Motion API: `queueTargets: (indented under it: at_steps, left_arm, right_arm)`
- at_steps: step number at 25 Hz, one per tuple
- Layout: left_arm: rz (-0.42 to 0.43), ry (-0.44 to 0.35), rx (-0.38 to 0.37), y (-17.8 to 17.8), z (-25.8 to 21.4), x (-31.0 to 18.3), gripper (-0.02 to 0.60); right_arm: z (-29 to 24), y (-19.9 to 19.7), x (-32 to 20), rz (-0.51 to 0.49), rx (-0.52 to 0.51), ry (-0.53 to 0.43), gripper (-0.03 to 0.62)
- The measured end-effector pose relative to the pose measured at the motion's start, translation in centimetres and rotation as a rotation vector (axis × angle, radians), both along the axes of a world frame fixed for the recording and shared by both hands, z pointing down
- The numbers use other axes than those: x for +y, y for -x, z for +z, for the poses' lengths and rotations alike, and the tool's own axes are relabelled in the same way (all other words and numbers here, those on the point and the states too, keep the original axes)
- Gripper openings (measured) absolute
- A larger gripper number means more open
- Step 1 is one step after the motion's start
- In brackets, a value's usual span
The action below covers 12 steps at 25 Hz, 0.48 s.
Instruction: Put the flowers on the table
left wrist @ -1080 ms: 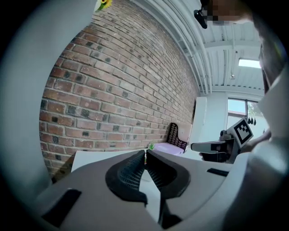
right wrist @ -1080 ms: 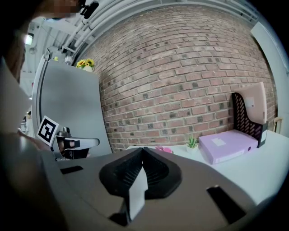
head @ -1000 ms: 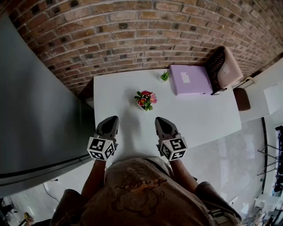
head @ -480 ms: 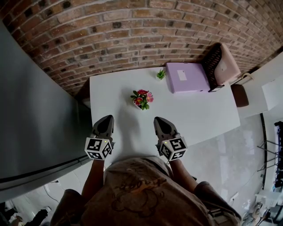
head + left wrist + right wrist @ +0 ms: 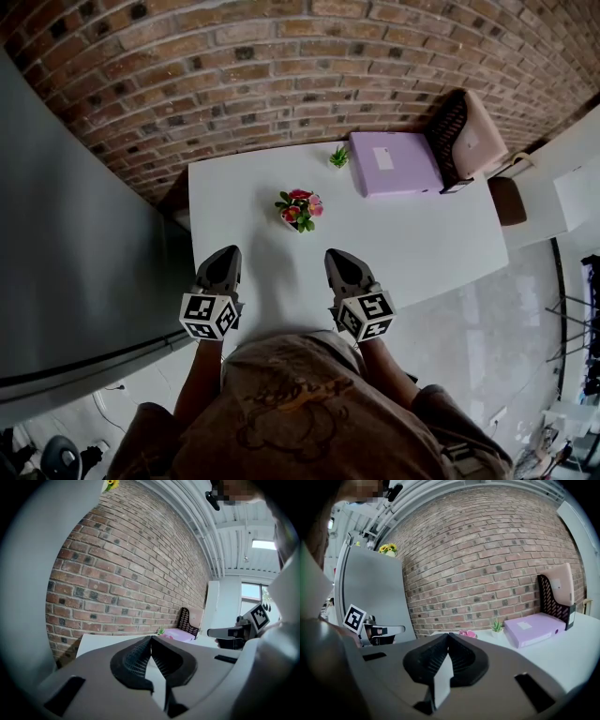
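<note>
As 1 black rack [image 5: 450, 131] holds beige folder [image 5: 480, 139] (upright), potted flowers [image 5: 300, 208] stand apart

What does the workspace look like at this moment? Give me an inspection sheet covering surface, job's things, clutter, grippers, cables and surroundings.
Surface: white table, mostly bare.
Job's things: flowers in a small pot, standing on the table, apart from both grippers.
Clutter: small green plant, purple box and black file rack at the far side.
Grippers: left gripper and right gripper both shut, nothing between the jaws, over the table's near edge.
Cables: nothing seen on the table.
Surroundings: brick wall behind the table, grey cabinet to the left.
</note>
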<state>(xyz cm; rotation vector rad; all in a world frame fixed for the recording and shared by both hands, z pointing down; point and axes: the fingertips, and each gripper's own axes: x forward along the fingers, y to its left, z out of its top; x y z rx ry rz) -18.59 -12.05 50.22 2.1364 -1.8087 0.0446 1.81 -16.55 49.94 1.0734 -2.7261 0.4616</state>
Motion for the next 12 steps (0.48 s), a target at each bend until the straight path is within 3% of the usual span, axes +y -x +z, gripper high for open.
queueTargets:
  at_steps: [12]
  left_arm:
    - [0.001,0.021,0.012,-0.24,0.43,0.14,0.023]
  right_arm:
    - [0.11,-0.45,0.28,0.013,-0.004,0.006,0.003]
